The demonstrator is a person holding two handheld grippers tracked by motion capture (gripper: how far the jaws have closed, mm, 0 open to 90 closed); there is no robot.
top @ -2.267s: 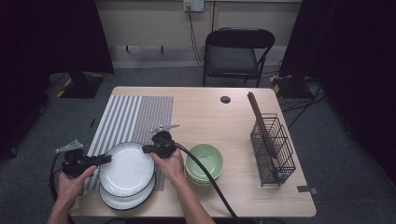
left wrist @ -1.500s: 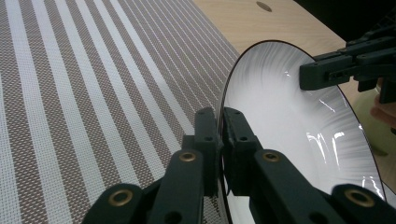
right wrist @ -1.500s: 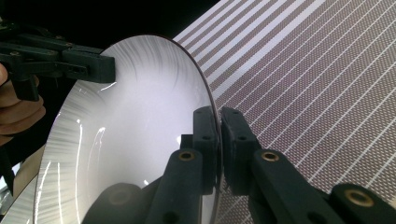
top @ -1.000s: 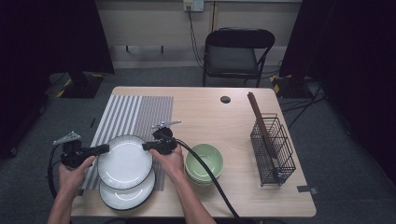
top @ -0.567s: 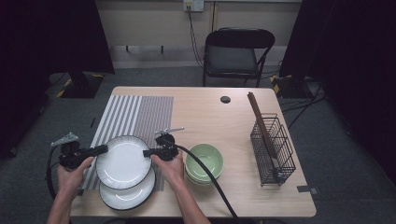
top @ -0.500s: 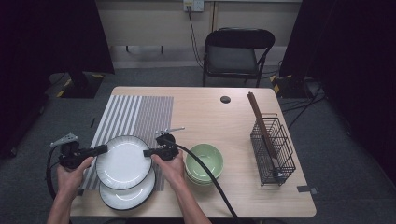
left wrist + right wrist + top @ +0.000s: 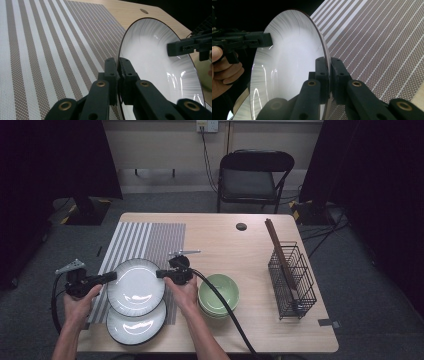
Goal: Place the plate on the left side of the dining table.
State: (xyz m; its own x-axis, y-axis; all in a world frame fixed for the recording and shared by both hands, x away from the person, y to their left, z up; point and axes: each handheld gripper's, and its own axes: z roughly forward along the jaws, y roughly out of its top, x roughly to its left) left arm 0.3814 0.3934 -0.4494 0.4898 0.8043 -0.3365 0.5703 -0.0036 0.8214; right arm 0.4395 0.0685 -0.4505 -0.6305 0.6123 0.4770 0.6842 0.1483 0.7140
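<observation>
A white plate (image 7: pixel 136 286) with a dark rim hangs tilted above a second white plate (image 7: pixel 136 329) that lies at the table's near edge. My left gripper (image 7: pixel 111 277) is shut on the upper plate's left rim, and my right gripper (image 7: pixel 161 274) grips its right rim. In the left gripper view both pads (image 7: pixel 111 72) of the left gripper (image 7: pixel 118 61) pinch the plate (image 7: pixel 155 72). In the right gripper view the right gripper (image 7: pixel 329 61) has just been closing its jaws, with the plate (image 7: pixel 289 62) between them and its pads pressing on the rim.
A striped placemat (image 7: pixel 145 237) lies under and behind the plates. Stacked green bowls (image 7: pixel 218 294) sit right of my right hand. A black wire rack (image 7: pixel 292 280) with a brown stick (image 7: pixel 276 247) stands at the right. A folding chair (image 7: pixel 250 175) is beyond the table.
The upper plate has come up off the lower plate and shifted slightly toward the placemat, both grippers moving with it. The right gripper settled lower on the rim.
</observation>
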